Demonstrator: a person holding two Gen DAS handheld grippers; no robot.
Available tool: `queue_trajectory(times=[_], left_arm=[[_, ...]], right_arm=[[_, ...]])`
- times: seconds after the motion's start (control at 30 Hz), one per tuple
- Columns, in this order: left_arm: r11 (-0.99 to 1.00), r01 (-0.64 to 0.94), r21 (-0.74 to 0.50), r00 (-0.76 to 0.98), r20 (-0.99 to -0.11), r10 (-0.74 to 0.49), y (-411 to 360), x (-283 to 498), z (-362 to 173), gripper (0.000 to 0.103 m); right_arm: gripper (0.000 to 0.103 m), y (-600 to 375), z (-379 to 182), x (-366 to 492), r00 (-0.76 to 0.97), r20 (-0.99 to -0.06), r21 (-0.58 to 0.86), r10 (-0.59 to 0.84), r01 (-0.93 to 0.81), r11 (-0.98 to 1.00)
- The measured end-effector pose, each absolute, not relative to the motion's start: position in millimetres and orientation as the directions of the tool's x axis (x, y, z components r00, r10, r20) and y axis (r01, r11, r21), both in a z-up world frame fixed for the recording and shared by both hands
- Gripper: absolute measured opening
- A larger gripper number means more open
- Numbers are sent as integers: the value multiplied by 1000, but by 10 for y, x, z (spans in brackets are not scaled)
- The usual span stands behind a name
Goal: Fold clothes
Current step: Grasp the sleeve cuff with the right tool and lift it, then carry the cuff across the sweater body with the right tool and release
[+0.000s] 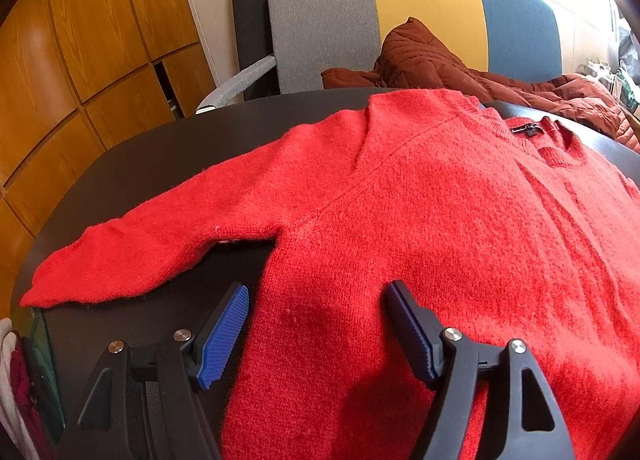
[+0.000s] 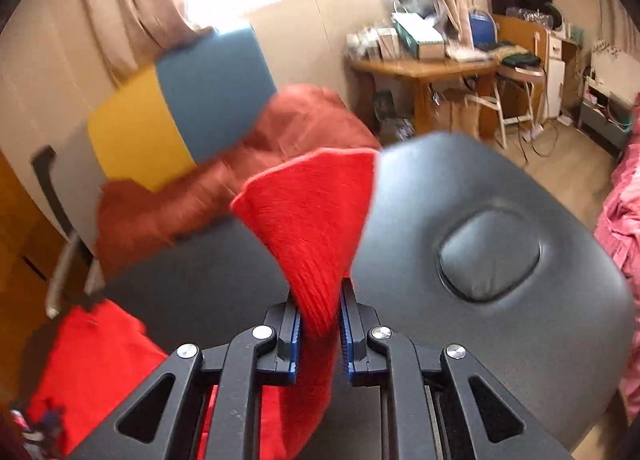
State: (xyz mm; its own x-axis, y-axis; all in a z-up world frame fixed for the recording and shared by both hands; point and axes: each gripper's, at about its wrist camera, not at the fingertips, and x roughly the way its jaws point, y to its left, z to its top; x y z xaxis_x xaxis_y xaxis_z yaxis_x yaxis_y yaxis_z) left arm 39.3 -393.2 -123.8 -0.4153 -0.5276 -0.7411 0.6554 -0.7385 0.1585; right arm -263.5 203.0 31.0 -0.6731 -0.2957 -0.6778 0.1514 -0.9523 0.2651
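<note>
A red knit sweater (image 1: 420,220) lies flat on a black padded table (image 1: 152,164), its left sleeve (image 1: 160,236) stretched out toward the table's left edge and its collar at the far right. My left gripper (image 1: 316,296) is open, hovering just above the sweater's body near the armpit. My right gripper (image 2: 320,300) is shut on the sweater's other sleeve (image 2: 316,216), holding its cuff end lifted above the table (image 2: 480,188). The sweater's body also shows low at the left of the right wrist view (image 2: 92,360).
A rust-brown quilted jacket (image 1: 460,68) lies at the table's far edge against a grey, yellow and blue chair back (image 1: 420,8). Wooden cabinets (image 1: 80,60) stand left. A cluttered wooden desk (image 2: 432,68) and chair stand beyond the table; pink bedding (image 2: 624,220) is at the right.
</note>
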Motion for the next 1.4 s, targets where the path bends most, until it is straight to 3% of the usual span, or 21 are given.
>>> queue_trajectory(times=[0.3, 0.53, 0.77, 0.93, 1.1, 1.4], left_arm=[[-743, 663, 88, -442, -755, -484, -3997, 470, -1247, 74], [-742, 669, 38, -460, -764, -453, -4039, 517, -1264, 74], [-742, 670, 22, -466, -766, -444, -4033, 521, -1271, 75], [-742, 670, 16, -469, -766, -440, -4040, 528, -1273, 75], [-742, 670, 9, -472, -766, -435, -4057, 535, -1277, 75], [-741, 671, 10, -471, -766, -437, -4051, 536, -1282, 75]], right_arm=[[16, 1215, 1198, -2239, -685, -515, 350, -515, 381, -856], [16, -244, 1275, -1870, -542, -500, 337, -676, 597, -728], [16, -1498, 834, -1278, -332, -559, 326, -760, 754, -570], [29, -1986, 312, -1030, -207, -638, 351, -742, 779, -519], [50, -1915, 2, -924, -168, -657, 394, -735, 755, -524], [50, -1230, -694, -541, -171, -747, 358, -643, 711, -605]])
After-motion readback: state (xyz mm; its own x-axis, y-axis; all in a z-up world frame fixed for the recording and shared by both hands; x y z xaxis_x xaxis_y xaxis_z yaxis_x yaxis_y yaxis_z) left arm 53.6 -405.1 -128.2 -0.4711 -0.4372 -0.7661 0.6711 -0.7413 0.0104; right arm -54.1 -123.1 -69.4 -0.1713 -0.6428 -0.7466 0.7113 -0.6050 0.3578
